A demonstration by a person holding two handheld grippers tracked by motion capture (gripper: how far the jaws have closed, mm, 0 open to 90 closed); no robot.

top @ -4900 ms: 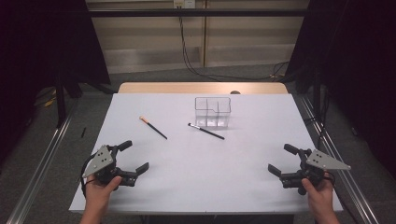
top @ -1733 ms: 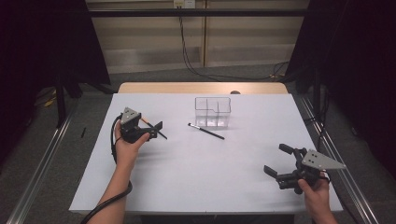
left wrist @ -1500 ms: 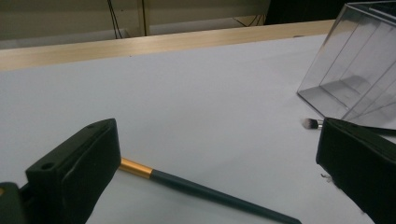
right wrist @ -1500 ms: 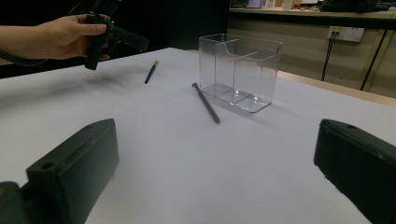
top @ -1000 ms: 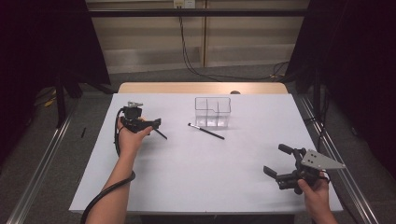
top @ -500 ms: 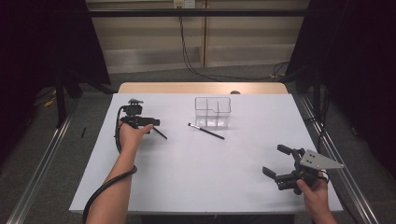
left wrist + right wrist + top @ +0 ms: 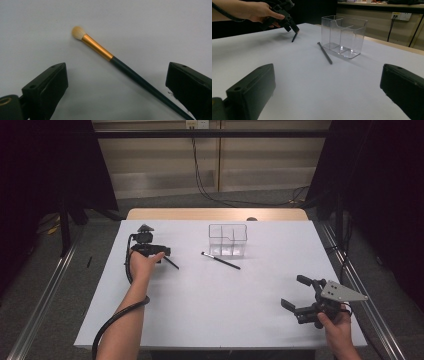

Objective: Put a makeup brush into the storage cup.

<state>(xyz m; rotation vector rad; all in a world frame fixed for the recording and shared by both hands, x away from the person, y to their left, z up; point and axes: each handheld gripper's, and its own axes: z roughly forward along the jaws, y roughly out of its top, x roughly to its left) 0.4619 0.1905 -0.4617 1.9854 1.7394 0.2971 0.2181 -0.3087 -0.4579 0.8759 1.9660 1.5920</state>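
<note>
Left gripper (image 7: pixel 117 82) wide, jaws just closing slightly, astride brush (image 7: pixel 120 65) on table (image 7: pixel 200 310); right gripper (image 7: pixel 300 295) wide, empty.

The white desk (image 7: pixel 210 310) is evenly lit from overhead, the room around it dark. Shadows stay soft and faint. Up close, the black jaws blur at the frame edges, and the clear organizer (image 7: pixel 343 36) catches pale glints.

High view: above the near edge, facing forward and down over the table (image 7: pixel 210 310). Gripper views: low and close, sharing the brush (image 7: pixel 120 65) with it.
</note>
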